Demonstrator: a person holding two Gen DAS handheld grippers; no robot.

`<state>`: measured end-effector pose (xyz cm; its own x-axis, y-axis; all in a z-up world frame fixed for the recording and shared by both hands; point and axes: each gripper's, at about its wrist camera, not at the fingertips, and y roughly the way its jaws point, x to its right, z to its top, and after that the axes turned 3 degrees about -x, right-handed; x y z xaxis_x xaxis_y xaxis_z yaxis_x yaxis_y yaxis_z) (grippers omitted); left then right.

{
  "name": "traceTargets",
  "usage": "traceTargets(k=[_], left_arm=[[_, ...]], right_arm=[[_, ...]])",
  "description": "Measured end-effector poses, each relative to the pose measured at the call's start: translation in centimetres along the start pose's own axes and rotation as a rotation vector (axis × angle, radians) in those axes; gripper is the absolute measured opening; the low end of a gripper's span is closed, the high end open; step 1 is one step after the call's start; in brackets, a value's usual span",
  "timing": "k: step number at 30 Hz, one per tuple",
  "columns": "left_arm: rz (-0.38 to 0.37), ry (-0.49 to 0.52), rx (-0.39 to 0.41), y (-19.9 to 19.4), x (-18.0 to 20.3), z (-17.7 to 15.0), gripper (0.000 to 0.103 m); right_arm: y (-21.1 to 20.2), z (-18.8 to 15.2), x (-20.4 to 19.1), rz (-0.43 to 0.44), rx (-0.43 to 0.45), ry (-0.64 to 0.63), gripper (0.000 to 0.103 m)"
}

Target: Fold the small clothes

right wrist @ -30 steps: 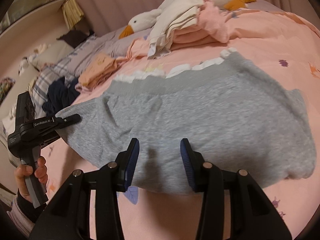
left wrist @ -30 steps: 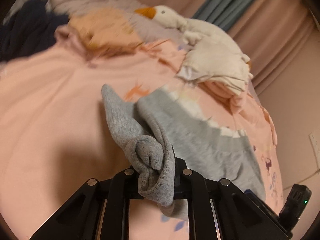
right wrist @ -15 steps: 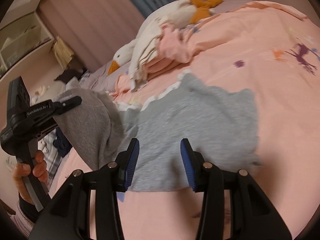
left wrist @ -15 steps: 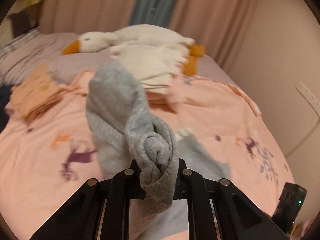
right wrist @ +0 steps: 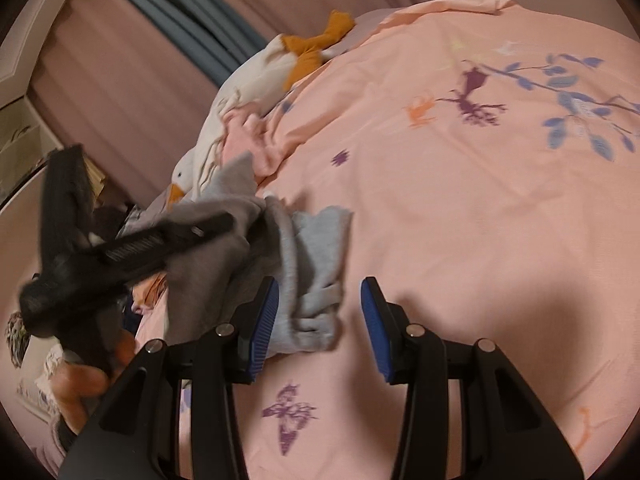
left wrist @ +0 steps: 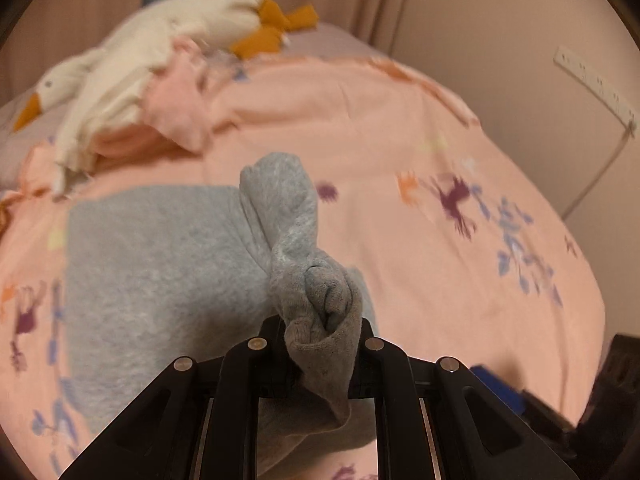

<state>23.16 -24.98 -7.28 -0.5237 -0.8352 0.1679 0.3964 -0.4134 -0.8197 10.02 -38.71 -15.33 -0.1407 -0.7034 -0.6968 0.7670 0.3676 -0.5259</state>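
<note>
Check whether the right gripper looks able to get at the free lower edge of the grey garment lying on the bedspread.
Probably yes. The right gripper is open and empty, and the grey garment lies just ahead of its blue pads, nothing between. The left gripper pinches another part, off to the side.

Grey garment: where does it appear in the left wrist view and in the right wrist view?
Left wrist: grey garment spreads left of centre, one bunched end pinched in the left gripper.
Right wrist: it hangs at centre left, crumpled, just beyond the open right gripper.
Shared landmark: the plush goose behind it on the pink bedspread.
</note>
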Motion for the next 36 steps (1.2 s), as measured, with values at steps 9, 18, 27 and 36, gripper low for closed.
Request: traceTargets(k=[9,18,27,36], left_arm=[[-0.170,-0.032,-0.121,0.6,-0.4,-1.0,0.054],[-0.157,-0.028,0.045,-6.6,-3.5,-2.3,0.064],[0.003,-0.121,0.048,-6.0,-10.5,-4.1,0.051],[0.061,-0.004,-0.019,-3.7,-10.5,-6.6,0.051]], right_arm=[[-0.9,0.6,1.1,-0.009,0.040,0.051,0.045],[-0.7,2.0,-2.5,0.030,0.019,-0.043,0.045],[4.9,4.7,-8.2,-0.038,-0.049,-0.255,0.036],[10.4,1.8,-7.5,-0.291,-0.307,-0.416,0.024]])
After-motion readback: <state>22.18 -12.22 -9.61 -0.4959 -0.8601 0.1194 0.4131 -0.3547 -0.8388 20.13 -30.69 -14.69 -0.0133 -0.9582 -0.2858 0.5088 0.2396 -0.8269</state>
